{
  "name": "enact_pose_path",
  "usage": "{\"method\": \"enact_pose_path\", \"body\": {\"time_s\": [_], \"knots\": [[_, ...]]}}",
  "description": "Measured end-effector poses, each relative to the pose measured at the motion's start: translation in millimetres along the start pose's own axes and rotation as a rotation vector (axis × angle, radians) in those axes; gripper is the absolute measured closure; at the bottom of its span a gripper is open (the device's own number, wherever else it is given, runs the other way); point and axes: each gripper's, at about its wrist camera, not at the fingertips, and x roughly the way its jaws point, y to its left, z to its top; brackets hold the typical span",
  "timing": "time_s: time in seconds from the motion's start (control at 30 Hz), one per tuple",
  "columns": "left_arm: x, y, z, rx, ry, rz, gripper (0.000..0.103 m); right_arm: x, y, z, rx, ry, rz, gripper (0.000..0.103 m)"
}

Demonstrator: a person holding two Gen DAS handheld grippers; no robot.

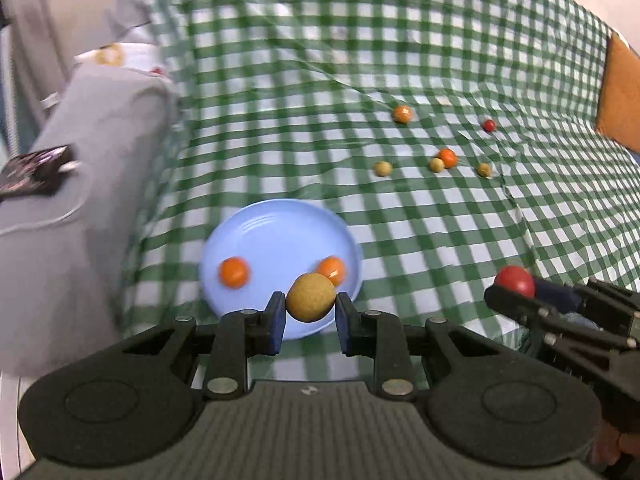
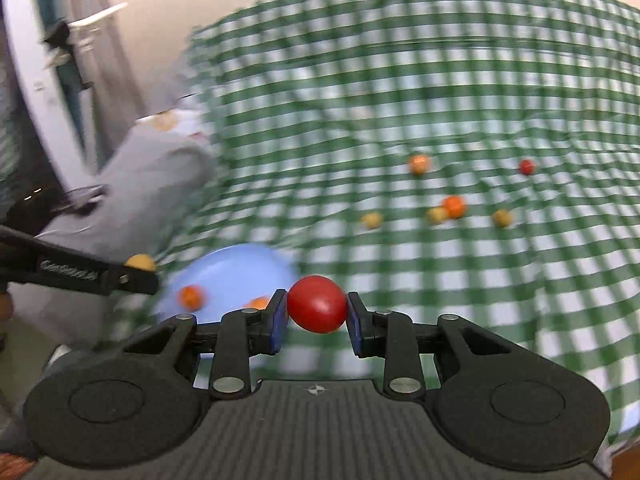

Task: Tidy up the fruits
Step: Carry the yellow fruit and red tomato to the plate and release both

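Observation:
My left gripper point(image 1: 311, 310) is shut on a tan round fruit point(image 1: 310, 297) and holds it over the near edge of a blue plate point(image 1: 276, 224). Two orange fruits point(image 1: 234, 272) point(image 1: 332, 269) lie on the plate. My right gripper point(image 2: 317, 307) is shut on a red fruit point(image 2: 317, 303), held above the cloth just right of the plate point(image 2: 236, 268). It shows in the left wrist view point(image 1: 515, 280) at the right. Several loose fruits lie farther back on the cloth: an orange one point(image 1: 402, 113), a small red one point(image 1: 489, 125), tan ones point(image 1: 383, 168).
A green and white checked cloth point(image 1: 400, 40) covers the surface. A grey cushion point(image 1: 92, 136) with a dark object point(image 1: 36, 168) on it lies at the left. An orange-brown cushion point(image 1: 622, 96) is at the right edge.

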Motion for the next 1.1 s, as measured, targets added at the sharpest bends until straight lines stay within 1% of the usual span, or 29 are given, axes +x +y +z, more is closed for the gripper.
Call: {"method": "enact_pose_path", "body": {"time_s": [0.1, 0.17, 0.27, 0.43, 0.77, 1.1], "knots": [[-23, 18, -18, -0.028, -0.024, 0.009, 0.074, -13, 33, -7, -0.043, 0.009, 0.043, 0.071], [-33, 26, -28, -0.042, -0.036, 0.008, 0.074, -18, 49, -10, -0.070, 0.016, 0.057, 0.071], [-44, 35, -40, -0.060, -0.046, 0.006, 0.074, -25, 71, -16, -0.106, 0.024, 0.062, 0.071], [-54, 46, -51, -0.085, -0.068, -0.006, 0.074, -35, 91, -20, -0.151, 0.021, 0.048, 0.071], [-62, 58, -56, -0.114, -0.091, -0.012, 0.074, -38, 99, -18, -0.179, 0.015, 0.029, 0.071], [-60, 60, -57, -0.118, -0.089, -0.013, 0.074, -36, 91, -17, -0.166, 0.024, 0.017, 0.071]]}}
